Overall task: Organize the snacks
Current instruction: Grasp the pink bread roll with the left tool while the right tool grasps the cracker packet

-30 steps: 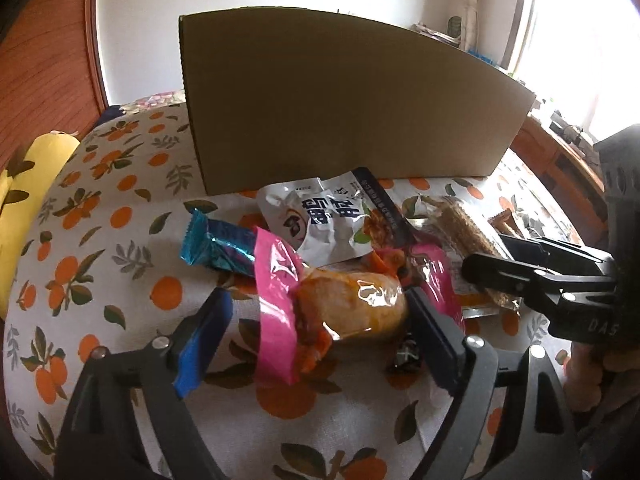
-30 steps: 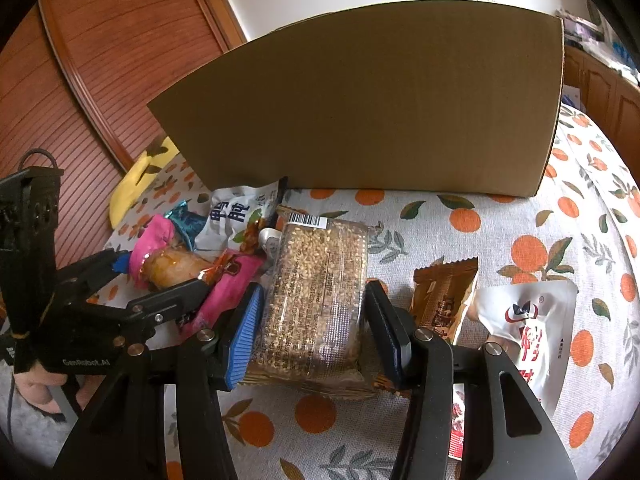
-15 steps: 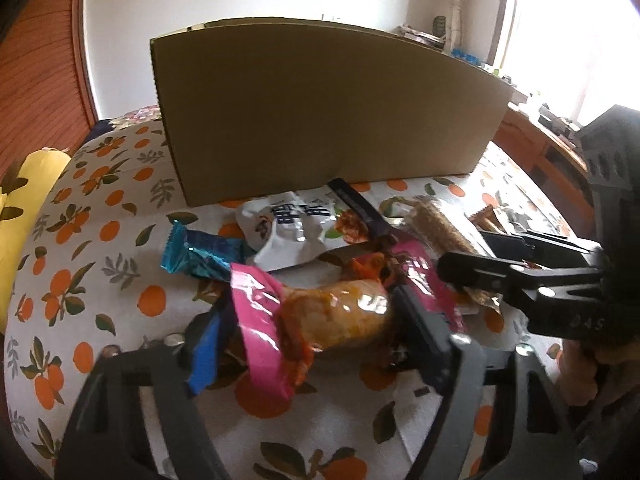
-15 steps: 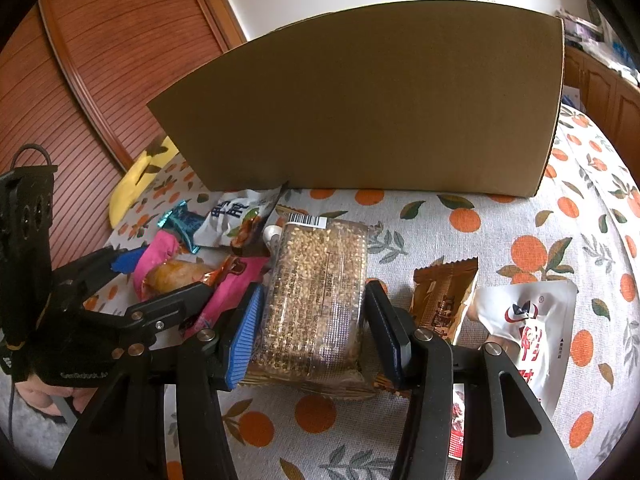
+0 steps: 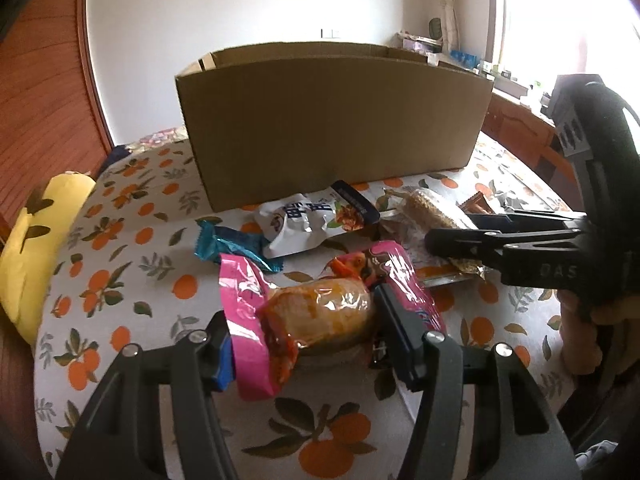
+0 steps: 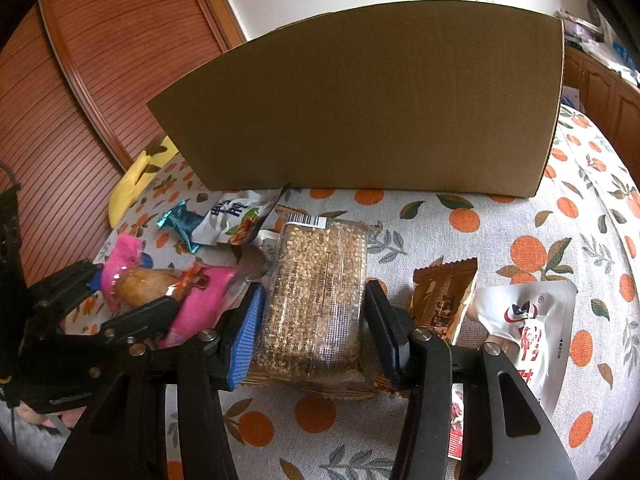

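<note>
Left wrist view: left gripper (image 5: 302,336) has the pink-ended clear wrapper with an orange-glazed snack inside (image 5: 320,314) crosswise between its fingers, long axis running pad to pad. Jaws are closing; right pad is on the wrapper, left blue pad is against the pink end, so I read it as pinching the pack. Pack looks clear of the orange-print tablecloth on the desk (image 5: 132,248), though contact underneath is hard to see.

Key relation: open-topped brown cardboard box (image 5: 328,120) stands straight ahead of both grippers, beyond the loose packs, its near wall higher than the held snack. My read: next move needs lift over that wall, then forward.

Right wrist view: right gripper (image 6: 312,320) straddles the clear rectangular pack of sesame-grain bars (image 6: 316,292), long axis pointing away along the fingers toward the box. Jaws closing; both pads sit at its sides, a thin gap possibly left on the right, so firm grip unconfirmed. Pack lies on the desk.

Left gripper seems nearer to a drop-off: load already gripped. Risk: slippery film twisting out.
</note>
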`<state>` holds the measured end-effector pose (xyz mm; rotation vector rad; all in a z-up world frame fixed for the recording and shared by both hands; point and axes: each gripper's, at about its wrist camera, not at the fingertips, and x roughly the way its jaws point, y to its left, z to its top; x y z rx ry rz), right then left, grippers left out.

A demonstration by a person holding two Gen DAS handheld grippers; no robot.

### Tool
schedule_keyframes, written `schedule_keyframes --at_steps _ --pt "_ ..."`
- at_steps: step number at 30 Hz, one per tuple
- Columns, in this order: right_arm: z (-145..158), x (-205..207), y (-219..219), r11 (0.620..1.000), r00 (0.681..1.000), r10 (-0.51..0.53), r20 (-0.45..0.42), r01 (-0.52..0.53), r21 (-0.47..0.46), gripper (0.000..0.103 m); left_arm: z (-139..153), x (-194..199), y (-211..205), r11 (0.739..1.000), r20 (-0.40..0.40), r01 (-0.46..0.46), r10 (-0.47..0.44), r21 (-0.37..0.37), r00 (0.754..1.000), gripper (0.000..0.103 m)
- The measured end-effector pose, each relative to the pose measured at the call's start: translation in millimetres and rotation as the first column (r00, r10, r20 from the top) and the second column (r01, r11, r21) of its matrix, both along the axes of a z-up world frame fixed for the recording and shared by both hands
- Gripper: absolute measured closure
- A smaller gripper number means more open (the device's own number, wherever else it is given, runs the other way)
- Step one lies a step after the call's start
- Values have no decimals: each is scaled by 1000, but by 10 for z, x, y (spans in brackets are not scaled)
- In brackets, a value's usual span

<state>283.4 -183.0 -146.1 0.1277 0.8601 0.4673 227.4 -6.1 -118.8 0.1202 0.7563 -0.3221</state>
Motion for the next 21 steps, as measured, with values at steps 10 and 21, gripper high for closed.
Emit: schedule_keyframes --at_steps 10,21 --pt "19 -34 2 1000 1000 1 20 -1 -1 59 188 -142 13 1000 77 -9 11 -22 997 44" --pt "107 -123 -75 999 997 -17 78 14 37 59 333 -192 94 997 119 -35 43 -69 992 44"
